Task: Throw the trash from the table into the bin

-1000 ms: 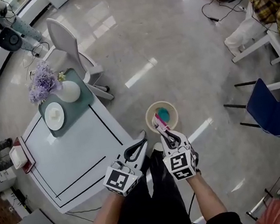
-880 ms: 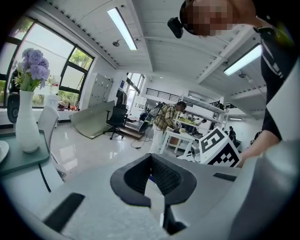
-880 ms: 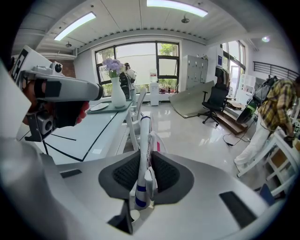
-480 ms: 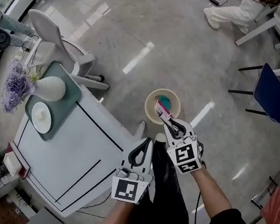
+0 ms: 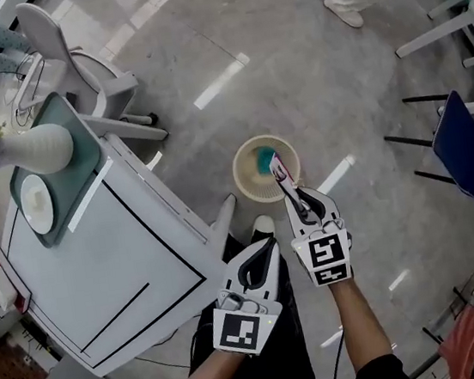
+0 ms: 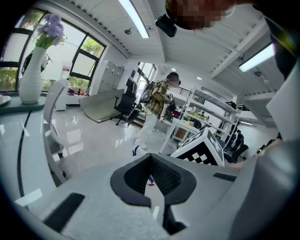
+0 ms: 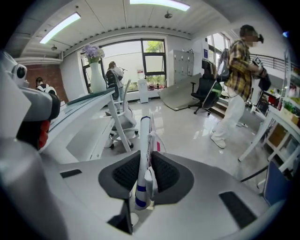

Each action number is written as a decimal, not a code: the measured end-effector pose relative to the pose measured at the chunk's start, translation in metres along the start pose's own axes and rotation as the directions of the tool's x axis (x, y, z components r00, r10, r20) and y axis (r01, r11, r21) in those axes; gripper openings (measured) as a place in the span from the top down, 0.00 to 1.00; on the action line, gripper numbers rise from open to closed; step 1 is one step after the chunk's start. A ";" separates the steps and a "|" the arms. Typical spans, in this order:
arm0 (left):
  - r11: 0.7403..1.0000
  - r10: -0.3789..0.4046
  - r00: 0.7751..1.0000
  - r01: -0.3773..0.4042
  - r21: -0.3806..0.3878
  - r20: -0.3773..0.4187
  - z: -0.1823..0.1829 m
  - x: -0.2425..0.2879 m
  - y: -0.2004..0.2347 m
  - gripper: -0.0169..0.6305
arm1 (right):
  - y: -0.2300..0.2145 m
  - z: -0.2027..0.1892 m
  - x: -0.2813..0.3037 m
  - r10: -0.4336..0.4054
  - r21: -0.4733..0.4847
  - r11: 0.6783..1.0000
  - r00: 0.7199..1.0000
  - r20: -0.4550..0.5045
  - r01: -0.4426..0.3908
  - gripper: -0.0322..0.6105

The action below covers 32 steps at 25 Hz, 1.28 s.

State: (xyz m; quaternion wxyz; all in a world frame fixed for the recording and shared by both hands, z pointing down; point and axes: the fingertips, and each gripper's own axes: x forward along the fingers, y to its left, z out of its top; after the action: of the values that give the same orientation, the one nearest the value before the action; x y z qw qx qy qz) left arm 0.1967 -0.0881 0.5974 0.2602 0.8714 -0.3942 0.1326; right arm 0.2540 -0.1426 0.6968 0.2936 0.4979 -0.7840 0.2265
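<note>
Two grippers over a pale floor, seen from the head view. The right gripper (image 5: 291,192) is clamped on a flat white wrapper (image 5: 275,170) with pink and blue print; the right gripper view shows the wrapper (image 7: 144,140) pinched upright between the dark pads. Its free end lies over the round beige bin (image 5: 245,188), inside the rim on the near side. The bin stands on the floor and already holds something teal (image 5: 263,160). The left gripper (image 5: 269,242) has its jaws together with nothing between them, confirmed in the left gripper view (image 6: 151,157).

Edges: the white table (image 5: 99,263) runs its long right edge just left of the bin, apart from it. A blue chair (image 5: 473,153) stands well off to the right. Open floor (image 5: 308,71) lies beyond the bin.

Change from one second earlier: the left gripper, then overlapping the table's near corner, now hangs clear of it beside the right gripper. The right gripper's hold on the wrapper is unchanged, and the wrapper remains over the bin.
</note>
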 end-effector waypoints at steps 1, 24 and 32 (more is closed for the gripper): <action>1.000 -0.007 1.000 0.007 -0.012 -0.012 -0.006 0.006 -0.004 0.96 | -0.005 -0.005 0.003 -0.005 0.005 1.000 1.000 0.000 0.005 0.84; 0.994 0.052 0.989 -0.064 -0.090 -0.135 -0.166 0.093 0.033 0.96 | -0.039 -0.083 0.096 0.033 0.081 0.996 0.999 0.001 -0.033 0.84; 0.988 0.088 0.985 -0.105 -0.114 -0.152 -0.203 0.108 0.059 0.96 | -0.028 -0.119 0.138 0.064 0.084 0.995 0.998 -0.023 -0.061 0.84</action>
State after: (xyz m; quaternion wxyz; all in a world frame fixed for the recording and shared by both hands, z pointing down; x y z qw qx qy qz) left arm 0.2173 -0.0745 0.8335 0.3344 0.8216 -0.4232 0.1844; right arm 0.2621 -0.1662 0.8799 0.2754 0.4819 -0.7852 0.2744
